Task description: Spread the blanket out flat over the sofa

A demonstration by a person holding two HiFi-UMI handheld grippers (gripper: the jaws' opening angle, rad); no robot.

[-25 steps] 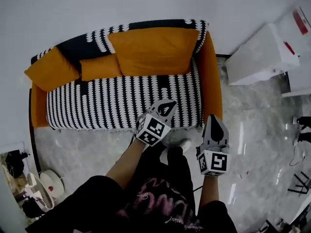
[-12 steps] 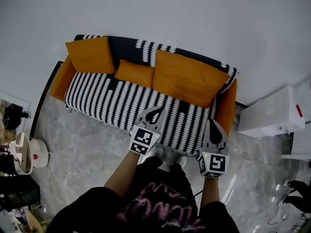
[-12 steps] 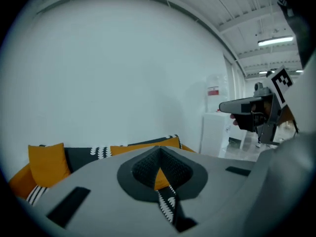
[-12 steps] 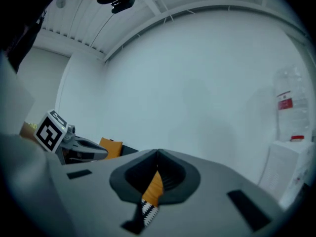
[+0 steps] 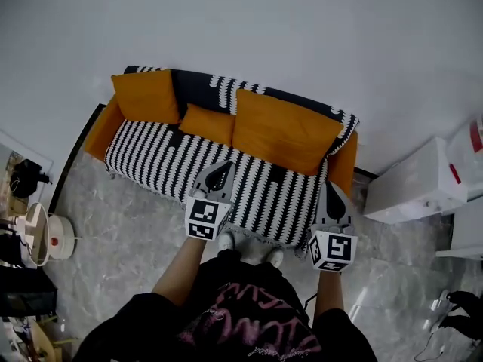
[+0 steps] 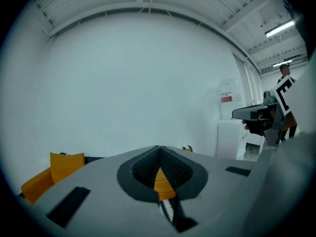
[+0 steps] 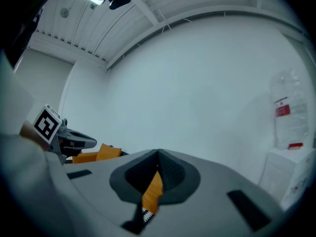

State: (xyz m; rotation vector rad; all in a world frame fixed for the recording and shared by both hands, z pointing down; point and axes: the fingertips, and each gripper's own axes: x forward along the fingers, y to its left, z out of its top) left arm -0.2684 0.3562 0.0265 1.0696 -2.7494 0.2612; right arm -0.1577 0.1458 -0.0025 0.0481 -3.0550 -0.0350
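Note:
A black-and-white striped blanket (image 5: 158, 157) lies spread over the seat and back of the orange sofa (image 5: 102, 130). Three orange cushions (image 5: 283, 130) lean on the back. My left gripper (image 5: 221, 173) hovers in front of the seat's front edge, shut and empty. My right gripper (image 5: 333, 194) hangs near the sofa's right front corner, also shut with nothing in it. In the left gripper view the jaws (image 6: 159, 149) point level at the white wall, a cushion (image 6: 66, 164) low at left. In the right gripper view the closed jaws (image 7: 158, 154) point the same way.
A white cabinet (image 5: 419, 183) stands right of the sofa, with a bottle with a red label (image 7: 286, 115) above it. A round white device (image 5: 45, 236) and dark clutter sit on the marble floor at left. The person's shoes (image 5: 226, 240) stand just before the sofa.
Both grippers have lifted up and away from the blanket's front edge, now pointing level. The left one has shifted left. The blanket lies as before.

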